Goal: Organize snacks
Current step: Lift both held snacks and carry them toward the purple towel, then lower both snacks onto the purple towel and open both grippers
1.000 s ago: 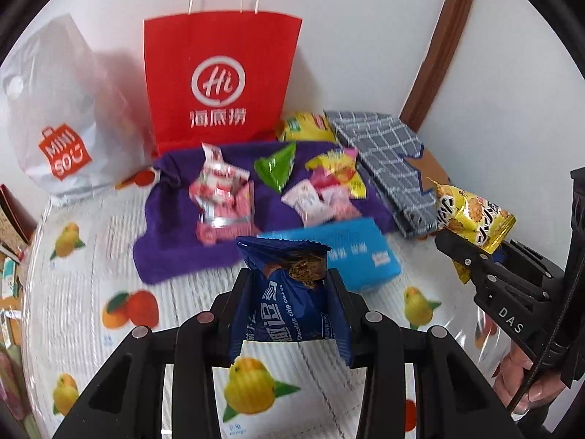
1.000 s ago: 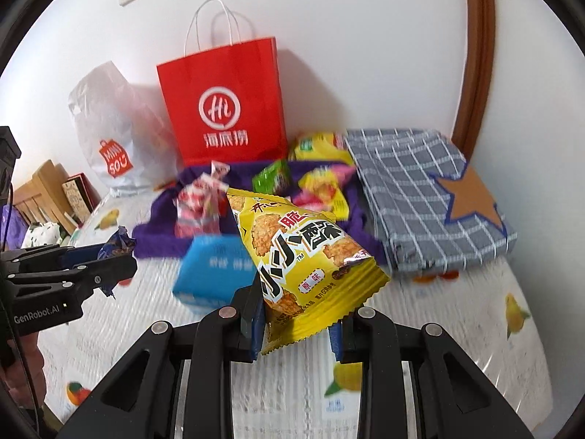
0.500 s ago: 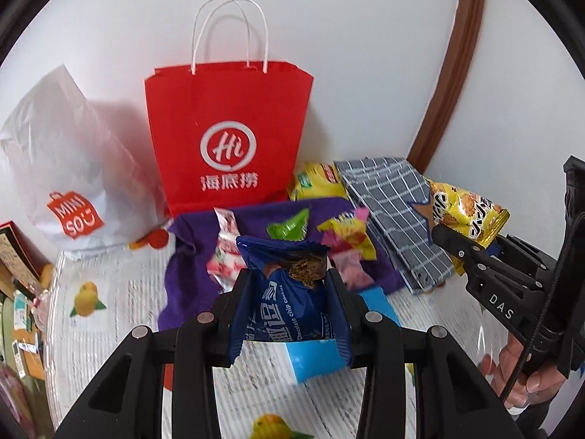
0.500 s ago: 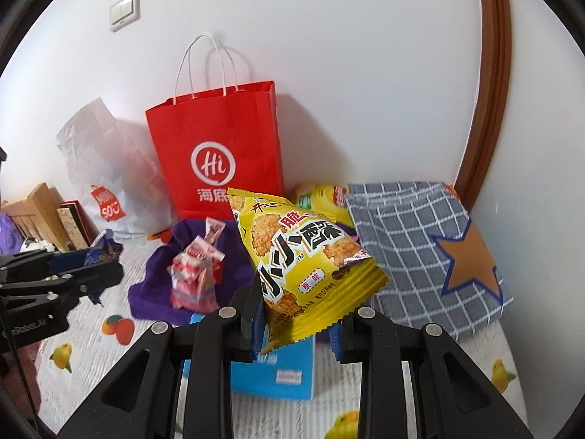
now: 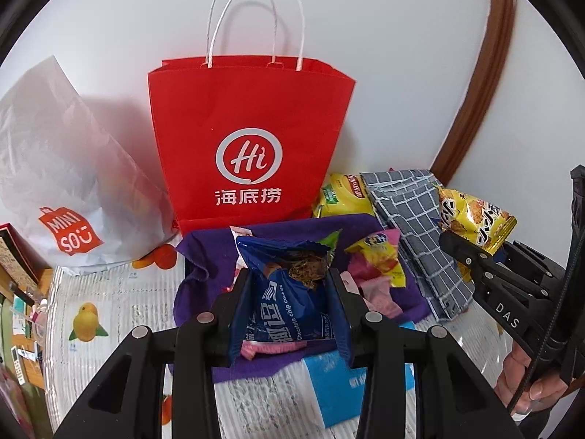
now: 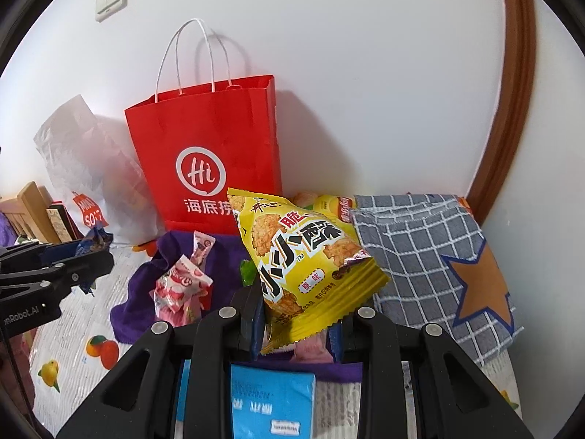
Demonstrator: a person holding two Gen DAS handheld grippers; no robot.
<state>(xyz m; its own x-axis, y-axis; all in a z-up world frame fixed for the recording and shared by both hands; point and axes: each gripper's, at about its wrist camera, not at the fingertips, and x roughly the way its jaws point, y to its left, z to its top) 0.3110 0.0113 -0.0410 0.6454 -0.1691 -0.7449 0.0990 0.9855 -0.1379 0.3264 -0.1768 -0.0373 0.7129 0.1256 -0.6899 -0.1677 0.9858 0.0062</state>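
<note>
My left gripper [image 5: 289, 303] is shut on a blue chocolate chip cookie packet [image 5: 289, 292], held above the purple cloth [image 5: 204, 252]. My right gripper [image 6: 296, 314] is shut on a yellow cracker packet [image 6: 303, 259]; both also show at the right of the left wrist view [image 5: 475, 219]. A red Hi paper bag [image 5: 248, 146] stands open against the wall behind the cloth, also in the right wrist view [image 6: 212, 161]. Pink candy packets [image 6: 179, 285], a small yellow packet [image 5: 380, 256] and a green one [image 6: 248, 270] lie on the cloth.
A white Miniso plastic bag [image 5: 65, 183] leans at the left. A grey checked cloth bag with an orange star [image 6: 438, 256] lies at the right, a yellow chip bag [image 5: 340, 194] behind it. A light blue box [image 6: 270, 398] lies on the fruit-print table cover [image 5: 109, 314].
Both grippers, still holding their packets, have risen and moved forward toward the red bag, which now looks larger and nearer in both views.
</note>
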